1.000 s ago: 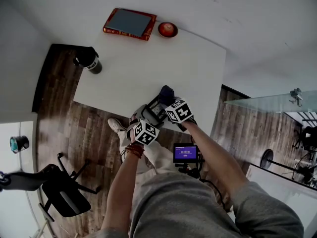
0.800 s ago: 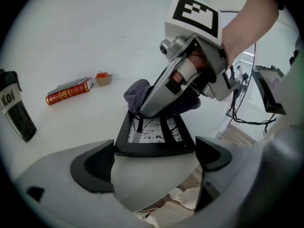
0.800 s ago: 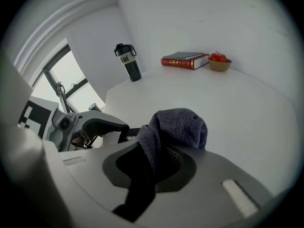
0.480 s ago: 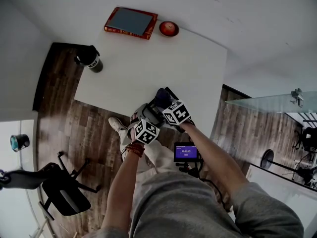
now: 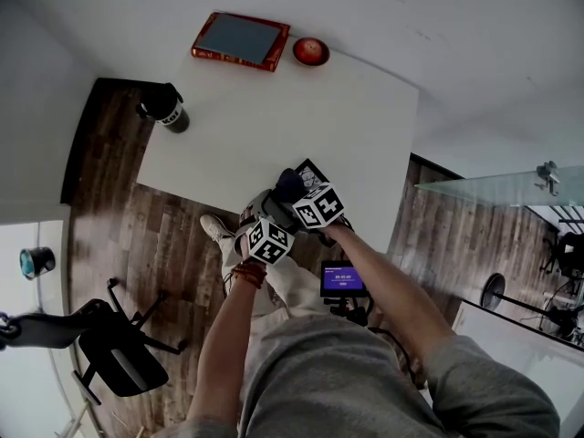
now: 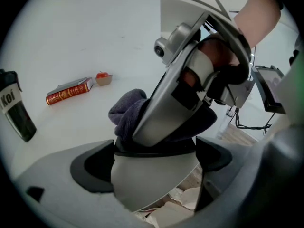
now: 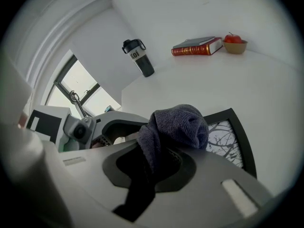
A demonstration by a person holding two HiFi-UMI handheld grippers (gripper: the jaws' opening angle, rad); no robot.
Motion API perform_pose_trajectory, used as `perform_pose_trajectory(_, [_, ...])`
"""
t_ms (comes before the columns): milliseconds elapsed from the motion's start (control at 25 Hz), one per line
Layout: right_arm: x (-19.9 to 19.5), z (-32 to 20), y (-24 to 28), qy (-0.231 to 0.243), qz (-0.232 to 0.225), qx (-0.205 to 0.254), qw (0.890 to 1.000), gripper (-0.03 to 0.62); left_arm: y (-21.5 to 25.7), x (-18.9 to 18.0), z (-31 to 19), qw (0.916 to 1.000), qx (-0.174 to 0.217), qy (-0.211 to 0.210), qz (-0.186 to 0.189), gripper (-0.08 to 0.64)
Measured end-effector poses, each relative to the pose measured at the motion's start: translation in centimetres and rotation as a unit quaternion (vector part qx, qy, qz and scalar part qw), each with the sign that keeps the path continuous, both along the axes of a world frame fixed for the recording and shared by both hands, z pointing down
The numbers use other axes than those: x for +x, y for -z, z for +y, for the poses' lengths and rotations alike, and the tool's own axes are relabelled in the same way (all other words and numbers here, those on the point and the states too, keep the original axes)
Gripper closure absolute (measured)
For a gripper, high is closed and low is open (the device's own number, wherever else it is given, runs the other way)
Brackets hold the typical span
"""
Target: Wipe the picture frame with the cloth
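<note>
At the table's (image 5: 274, 108) near edge, the left gripper (image 6: 154, 170) clamps the black picture frame (image 7: 229, 144) while the right gripper (image 7: 156, 164), closed on a dark cloth (image 7: 178, 122), holds it against the frame's top.

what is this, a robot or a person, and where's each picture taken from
A person, no robot: each hand holds a two-jaw gripper. The head view looks down from a camera on the person's head; the other two ride on the grippers, looking along their jaws. The right gripper is clamped on a dark cloth, at the picture frame, which the left gripper seems to grip. On the white table are a red book, a bowl of red fruit and a dark bottle.
</note>
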State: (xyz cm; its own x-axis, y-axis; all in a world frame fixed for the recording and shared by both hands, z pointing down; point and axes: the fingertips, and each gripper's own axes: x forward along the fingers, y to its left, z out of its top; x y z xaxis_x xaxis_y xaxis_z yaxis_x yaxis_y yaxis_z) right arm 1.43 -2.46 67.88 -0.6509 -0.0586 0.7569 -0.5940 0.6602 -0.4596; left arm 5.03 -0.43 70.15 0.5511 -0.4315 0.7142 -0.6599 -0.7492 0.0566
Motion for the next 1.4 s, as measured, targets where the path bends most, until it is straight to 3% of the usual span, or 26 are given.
perform_pose_trajectory(160, [-0.1, 0.3, 0.1, 0.005, 0.0, -0.001, 1.0, 0.532, 0.0, 0.0, -0.1, 1.0, 0.0, 0.001, -0.002, 0.018])
perform_pose_trajectory(360, [-0.5, 1.2, 0.7, 0.044, -0.007, 0.025, 0.999, 0.532, 0.0, 0.0, 0.1, 1.0, -0.001, -0.001, 0.0, 0.018])
perform_pose_trajectory(520, [-0.7, 1.9, 1.0, 0.061, -0.025, 0.015, 0.998, 0.532, 0.0, -0.1, 0.0, 1.0, 0.0, 0.0, -0.001, 0.018])
perform_pose_trajectory(600, [-0.6, 2.2, 1.7, 0.068, -0.045, 0.006, 0.997, 0.531, 0.0, 0.0, 0.1, 1.0, -0.001, 0.0, -0.001, 0.018])
perform_pose_trajectory(720, [-0.9, 3.0, 4.4, 0.085, -0.109, -0.011, 0.99, 0.526, 0.1, 0.1, 0.1, 1.0, -0.001, 0.0, -0.001, 0.018])
perform_pose_trajectory(800, [-0.6, 2.9, 6.4, 0.089, -0.134, 0.005, 0.987, 0.523, 0.1, 0.1, 0.1, 1.0, 0.0, -0.001, 0.0, 0.018])
perform_pose_trajectory(920, [1.2, 1.4, 8.6, 0.075, -0.135, 0.053, 0.987, 0.522, 0.1, 0.1, 0.2, 1.0, -0.001, -0.001, 0.0, 0.018])
perform_pose_trajectory(1040, [4.3, -1.4, 9.5, 0.046, -0.093, 0.115, 0.988, 0.516, 0.0, 0.1, 0.1, 1.0, 0.0, -0.001, 0.0, 0.018])
perform_pose_trajectory(1160, [7.9, -4.3, 9.3, 0.031, -0.005, 0.179, 0.983, 0.512, 0.0, 0.1, 0.1, 1.0, 0.0, -0.001, 0.0, 0.018])
perform_pose_trajectory(1280, [10.5, -6.3, 8.7, 0.054, 0.094, 0.256, 0.96, 0.515, 0.0, 0.1, 0.2, 1.0, 0.0, -0.002, 0.0, 0.018])
perform_pose_trajectory(1400, [10.3, -5.9, 7.0, 0.119, 0.139, 0.278, 0.943, 0.515, 0.0, 0.0, 0.1, 1.0, -0.001, -0.001, 0.0, 0.018])
